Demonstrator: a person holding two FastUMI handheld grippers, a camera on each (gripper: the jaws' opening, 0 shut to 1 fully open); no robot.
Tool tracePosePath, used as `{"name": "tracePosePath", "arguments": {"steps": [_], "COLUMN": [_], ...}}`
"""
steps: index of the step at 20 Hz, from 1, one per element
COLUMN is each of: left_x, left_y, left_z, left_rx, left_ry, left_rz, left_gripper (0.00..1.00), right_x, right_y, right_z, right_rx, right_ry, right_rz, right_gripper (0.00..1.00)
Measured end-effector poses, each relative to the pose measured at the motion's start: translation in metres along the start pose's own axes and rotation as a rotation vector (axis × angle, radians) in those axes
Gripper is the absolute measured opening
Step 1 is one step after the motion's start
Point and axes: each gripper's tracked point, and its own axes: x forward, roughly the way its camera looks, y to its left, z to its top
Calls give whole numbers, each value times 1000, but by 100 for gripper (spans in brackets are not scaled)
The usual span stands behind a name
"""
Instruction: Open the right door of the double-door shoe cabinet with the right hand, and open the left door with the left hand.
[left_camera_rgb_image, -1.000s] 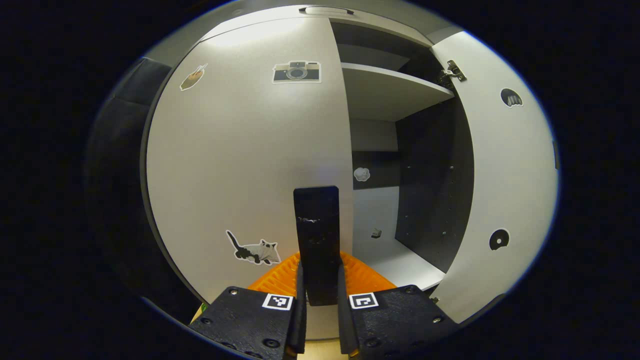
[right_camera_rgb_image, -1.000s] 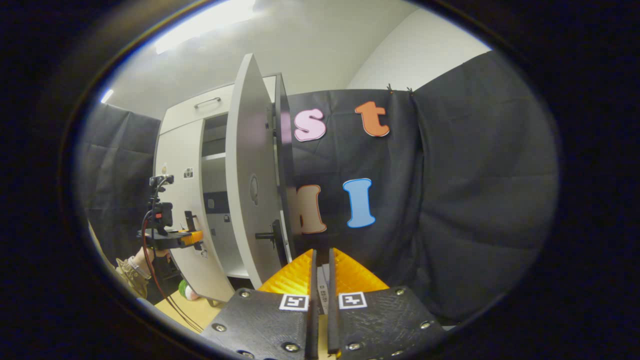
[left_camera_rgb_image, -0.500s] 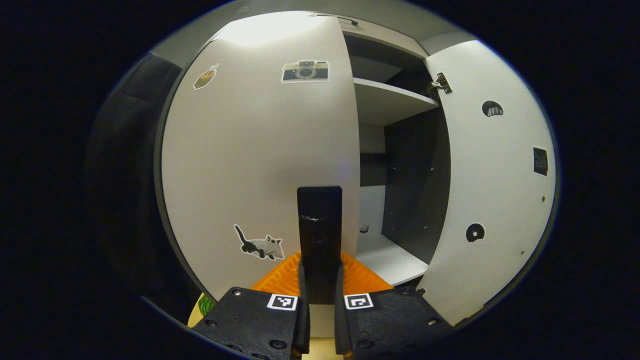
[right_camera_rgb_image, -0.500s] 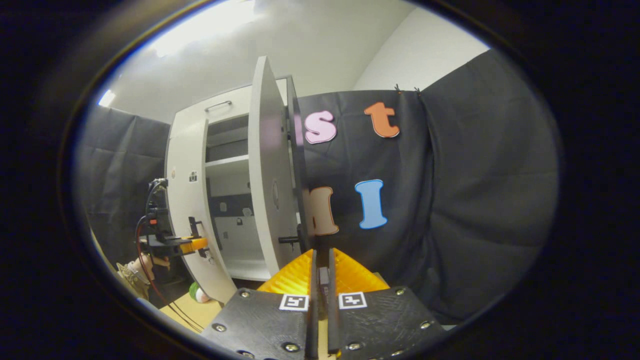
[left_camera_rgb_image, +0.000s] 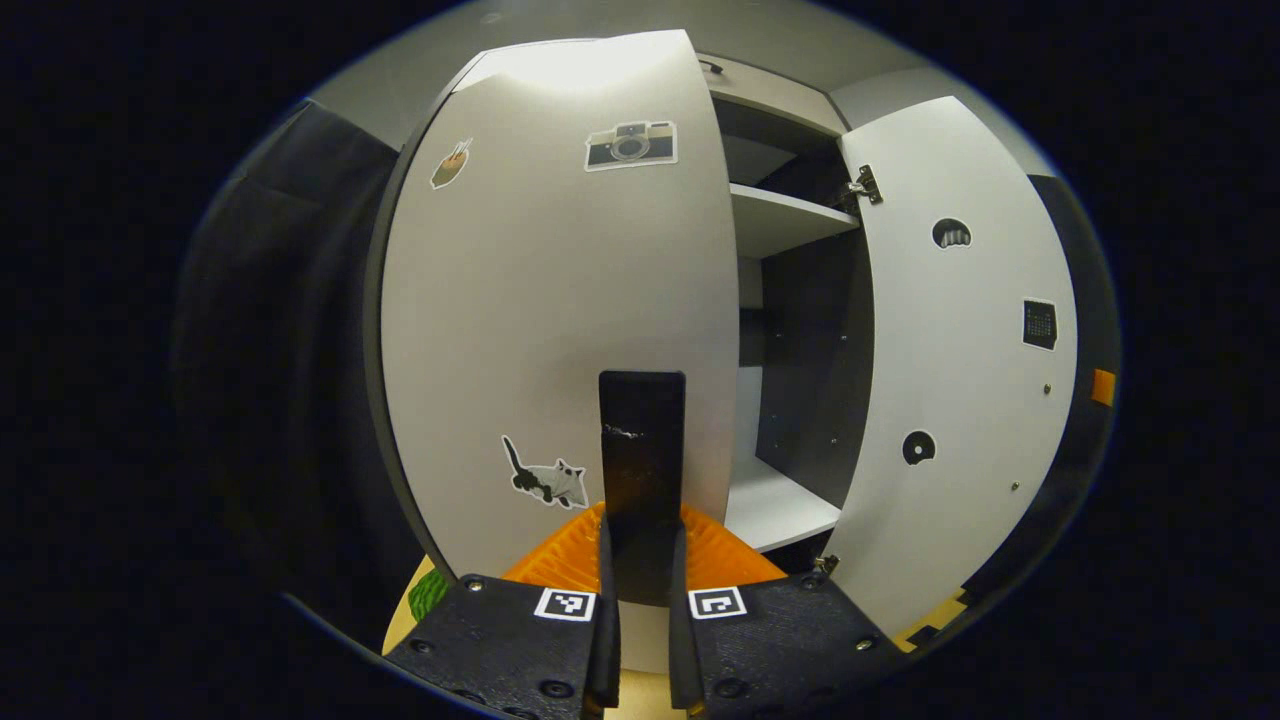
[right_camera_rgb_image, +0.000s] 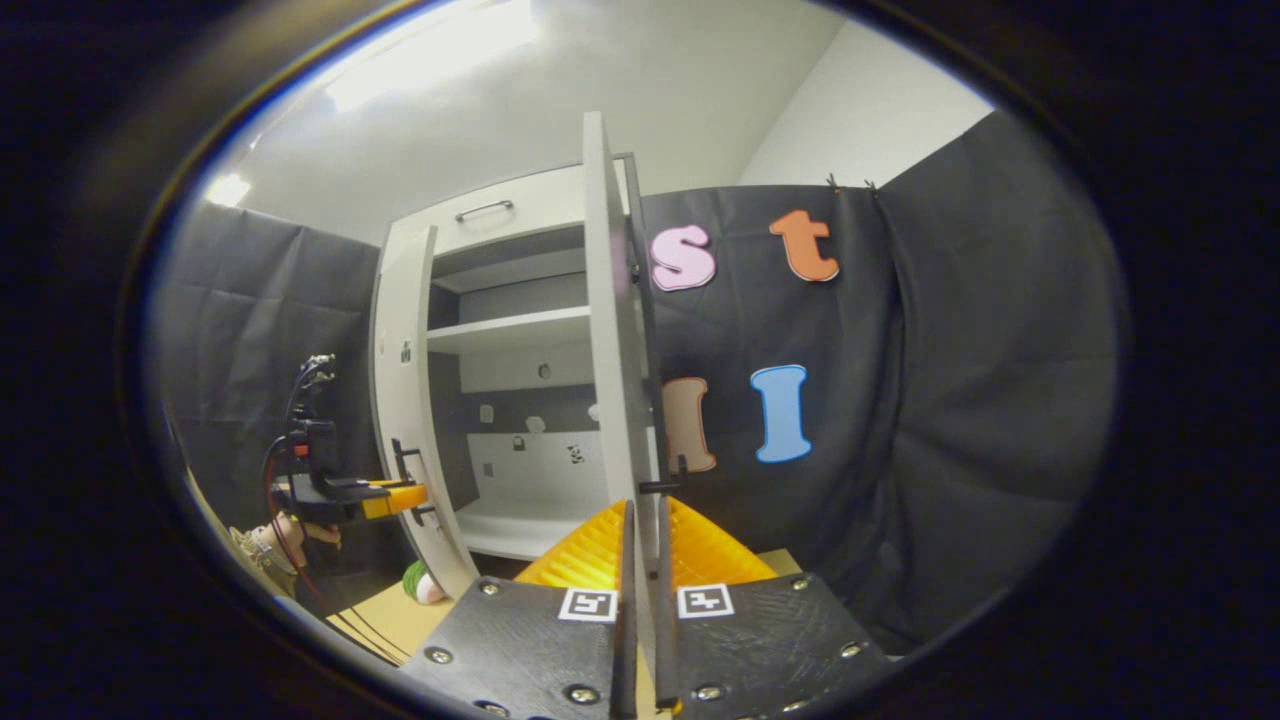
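Shoe cabinet (right_camera_rgb_image: 500, 300) doors ajar, left gripper (left_camera_rgb_image: 640, 590) on handle (left_camera_rgb_image: 642, 440) (stickers wordless)

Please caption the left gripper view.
Left gripper clamps the white left door's black handle, cabinet door ajar.

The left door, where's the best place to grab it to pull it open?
By its black upright handle, near the left door's free edge. Come straight on from the front, fingers either side, as the left gripper does now; the bar stands off the panel.

My view takes in a tan floor (right_camera_rgb_image: 395, 617) under the cabinet (right_camera_rgb_image: 500, 215); a green ball (right_camera_rgb_image: 417, 581) lies by its left door (right_camera_rgb_image: 405, 420).
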Motion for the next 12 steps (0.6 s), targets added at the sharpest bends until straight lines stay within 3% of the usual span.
{"name": "tracePosePath", "arguments": {"steps": [12], "left_x": [-49], "left_y": [26], "left_z": [-4], "left_rx": [-19], "left_ry": [12], "left_rz": [30], "left_gripper": [19], "right_x": [46], "right_y": [71], "right_z": [-7], "right_rx": [-39], "right_ry": [8], "right_rz": [172], "right_gripper": [7]}}
